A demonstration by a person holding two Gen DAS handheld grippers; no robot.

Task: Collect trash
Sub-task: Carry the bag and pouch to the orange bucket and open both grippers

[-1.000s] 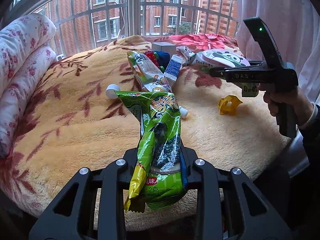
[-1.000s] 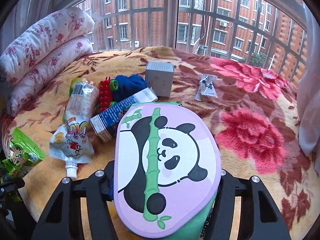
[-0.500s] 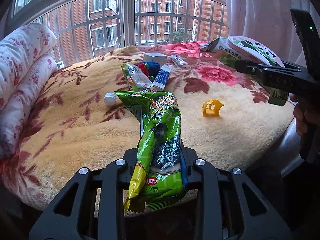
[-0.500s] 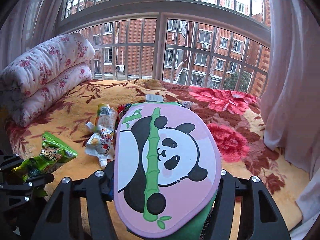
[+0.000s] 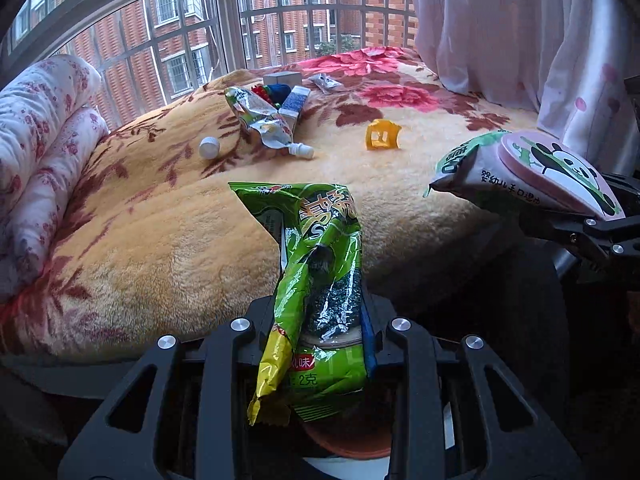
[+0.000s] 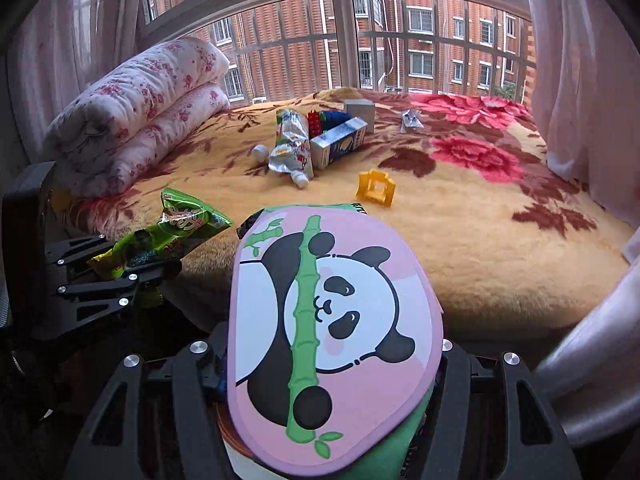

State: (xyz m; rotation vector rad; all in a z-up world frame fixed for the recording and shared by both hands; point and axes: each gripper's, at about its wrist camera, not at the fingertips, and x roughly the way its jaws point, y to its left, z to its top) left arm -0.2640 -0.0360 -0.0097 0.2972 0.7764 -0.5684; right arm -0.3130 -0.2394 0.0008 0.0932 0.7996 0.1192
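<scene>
My left gripper (image 5: 320, 312) is shut on a crumpled green snack wrapper (image 5: 320, 264), which sticks up between its fingers just off the bed's near edge. My right gripper (image 6: 328, 348) is shut on a wipes pack with a pink panda lid (image 6: 332, 328). From the left wrist, that pack (image 5: 520, 176) hangs at the right beside the bed, with the right gripper (image 5: 592, 232) behind it. From the right wrist, the left gripper (image 6: 132, 268) and its wrapper (image 6: 180, 228) sit at the left. Lying on the blanket are a foil drink pouch (image 5: 260, 120), a blue-white carton (image 5: 294, 106) and a white cap (image 5: 210, 147).
A yellow plastic piece (image 5: 382, 134), a small silver wrapper (image 5: 326, 80), a grey box (image 5: 282, 79) and coloured toy blocks (image 5: 276, 90) lie farther back. A rolled floral quilt (image 5: 36, 140) lines the left side. White curtains (image 5: 520, 32) hang at the right before the window.
Both grippers have drawn back from the bed to its near edge, each with its load still held. In the left wrist view the right gripper has dropped lower and moved right.
</scene>
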